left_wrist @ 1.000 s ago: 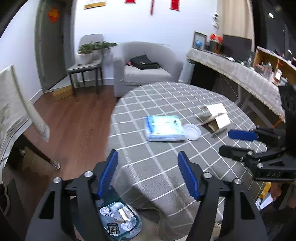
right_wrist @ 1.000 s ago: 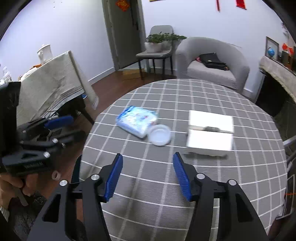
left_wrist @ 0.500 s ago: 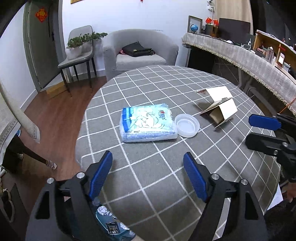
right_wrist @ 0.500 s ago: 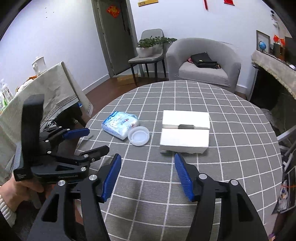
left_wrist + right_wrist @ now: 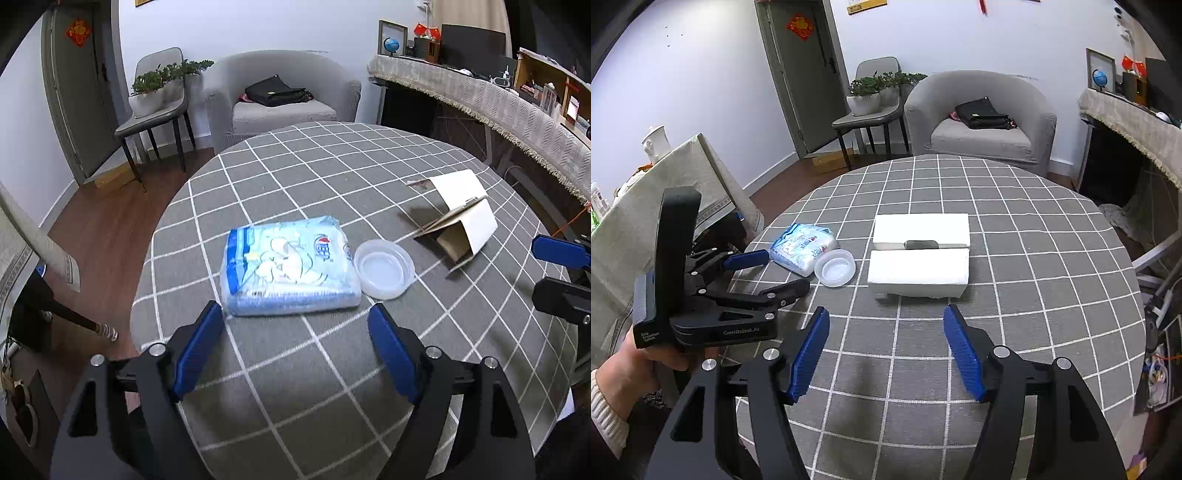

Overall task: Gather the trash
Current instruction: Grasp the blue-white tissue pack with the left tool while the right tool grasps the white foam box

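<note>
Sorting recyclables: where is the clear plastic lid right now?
The clear plastic lid lies on the checked table, touching the blue tissue pack's right side, left of the white box.

Tablecloth (image 5: pixel 295 177) – matt woven cloth, grey w/ white grid. Tissue pack (image 5: pixel 288 266) in glossy, crinkled plastic film. Lid (image 5: pixel 384 267) is clear smooth plastic. Box (image 5: pixel 919 254) – matt white cardboard, brown inside. Floor (image 5: pixel 110 229): polished wood.

Both wrist views look down across the same round table (image 5: pixel 332 369), side by side.
</note>
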The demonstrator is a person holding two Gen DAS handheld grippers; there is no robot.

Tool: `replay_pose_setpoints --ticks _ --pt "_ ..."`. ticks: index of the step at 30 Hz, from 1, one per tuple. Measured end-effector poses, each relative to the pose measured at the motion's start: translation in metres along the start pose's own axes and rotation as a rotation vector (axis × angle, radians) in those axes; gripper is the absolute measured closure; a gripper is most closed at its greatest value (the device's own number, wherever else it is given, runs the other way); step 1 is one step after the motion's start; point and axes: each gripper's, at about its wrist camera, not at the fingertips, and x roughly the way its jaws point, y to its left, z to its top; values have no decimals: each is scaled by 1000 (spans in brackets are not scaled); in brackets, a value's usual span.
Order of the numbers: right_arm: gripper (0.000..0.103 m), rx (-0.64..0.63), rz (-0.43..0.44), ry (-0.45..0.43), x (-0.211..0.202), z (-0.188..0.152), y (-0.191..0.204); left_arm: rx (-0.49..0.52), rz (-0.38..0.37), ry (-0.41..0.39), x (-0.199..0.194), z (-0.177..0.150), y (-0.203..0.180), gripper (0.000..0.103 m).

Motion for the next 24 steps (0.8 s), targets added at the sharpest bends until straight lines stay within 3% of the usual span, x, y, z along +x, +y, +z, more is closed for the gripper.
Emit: replay_pose_setpoints --ticks 14,17,24 --pt "14 -53 -40 34 21 6 -2 -54 -2 -8 10 13 10 18" --pt "14 -48 -41 25 29 15 -3 -66 2 -15 10 14 13 26" --pt "14 -49 -70 39 49 24 -10 -71 -5 -46 3 13 14 29"
